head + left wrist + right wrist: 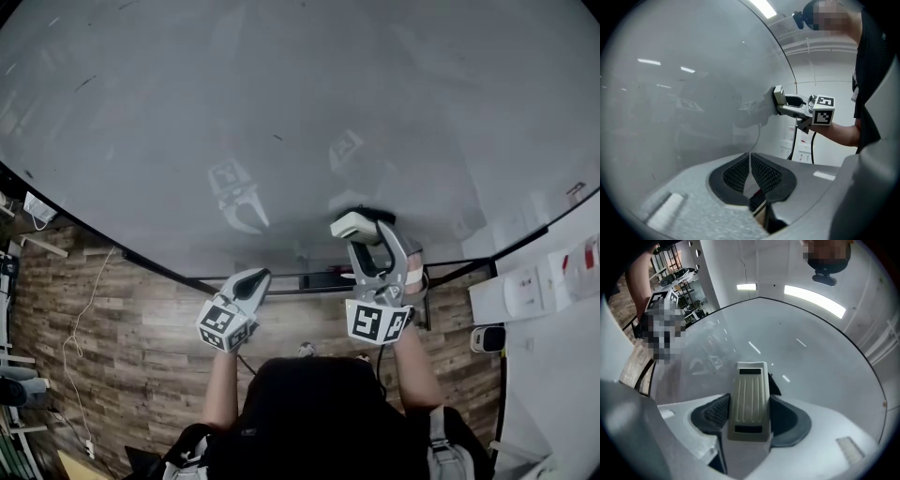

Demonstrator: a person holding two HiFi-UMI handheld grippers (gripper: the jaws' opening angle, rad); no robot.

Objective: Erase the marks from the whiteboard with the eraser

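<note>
A large whiteboard (281, 103) fills the upper head view; its surface looks grey and almost clean, with a few tiny dark specks. My right gripper (367, 234) is shut on a beige ribbed eraser (750, 399), whose front end rests against the board's lower part. From the side the eraser (779, 97) touches the board (693, 84). My left gripper (255, 279) hangs below the board's lower edge, apart from it, its dark pads (737, 174) closed together with nothing between them.
A wooden floor (122, 319) lies below the board. A white wall with sockets and switches (525, 291) stands at the right. A cable (80, 319) trails over the floor at the left. The person's dark clothing (319, 422) fills the bottom centre.
</note>
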